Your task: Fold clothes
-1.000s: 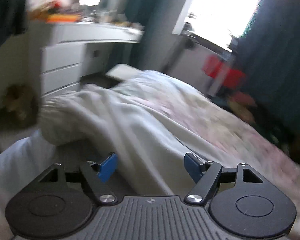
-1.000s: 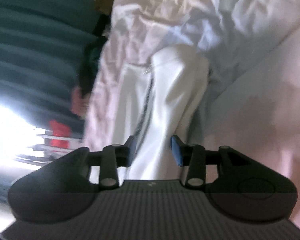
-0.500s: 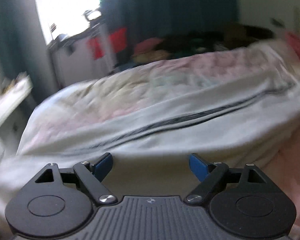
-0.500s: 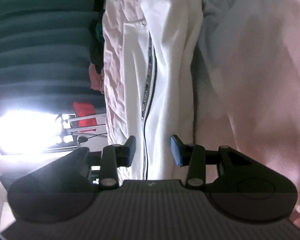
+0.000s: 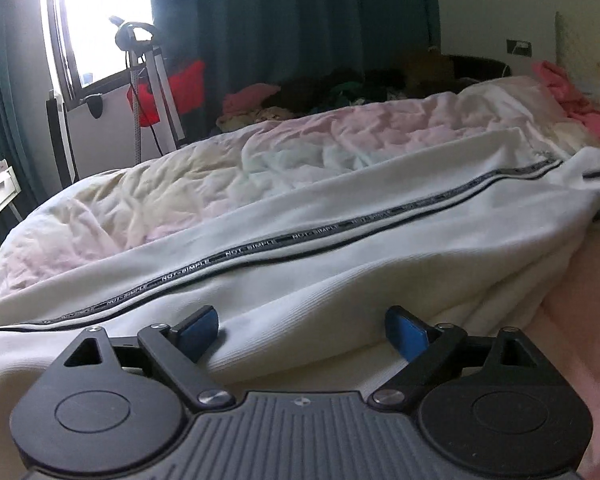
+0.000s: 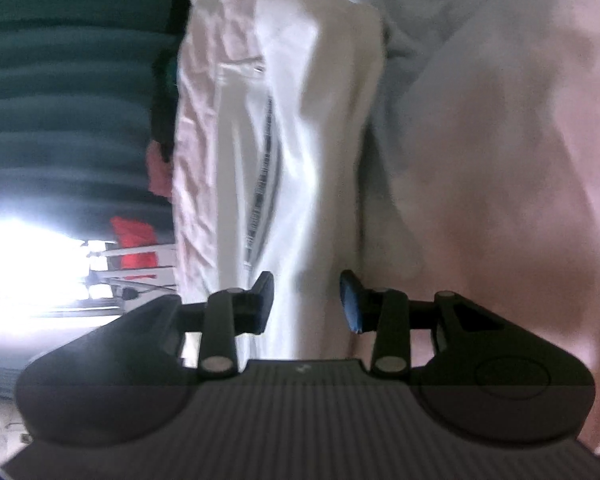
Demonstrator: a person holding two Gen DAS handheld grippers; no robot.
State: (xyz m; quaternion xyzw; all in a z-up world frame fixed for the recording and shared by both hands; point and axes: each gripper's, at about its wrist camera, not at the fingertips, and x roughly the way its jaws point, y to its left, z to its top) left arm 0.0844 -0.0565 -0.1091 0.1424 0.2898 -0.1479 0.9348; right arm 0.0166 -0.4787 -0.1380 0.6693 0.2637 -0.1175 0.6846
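White trousers (image 5: 340,264) with a black lettered side stripe (image 5: 300,238) lie stretched across the bed. My left gripper (image 5: 302,330) is open, low over the near edge of the trousers, its blue pads either side of a fold. In the right wrist view, rolled sideways, the same white trousers (image 6: 300,160) run away from my right gripper (image 6: 306,302). Its jaws stand partly apart with the white cloth between them; I cannot tell whether the pads grip it.
The bed has a crumpled pink and white quilt (image 5: 260,160). A pile of clothes (image 5: 320,96) lies at its far side before dark teal curtains (image 5: 292,20). A stand with red cloth (image 5: 160,88) is by the bright window. Pink fabric (image 5: 572,96) lies at right.
The left gripper has swung from facing the white drawers round to face along the trousers and settled low over them. The right view has shifted and rolled; its jaws stay at the same width.
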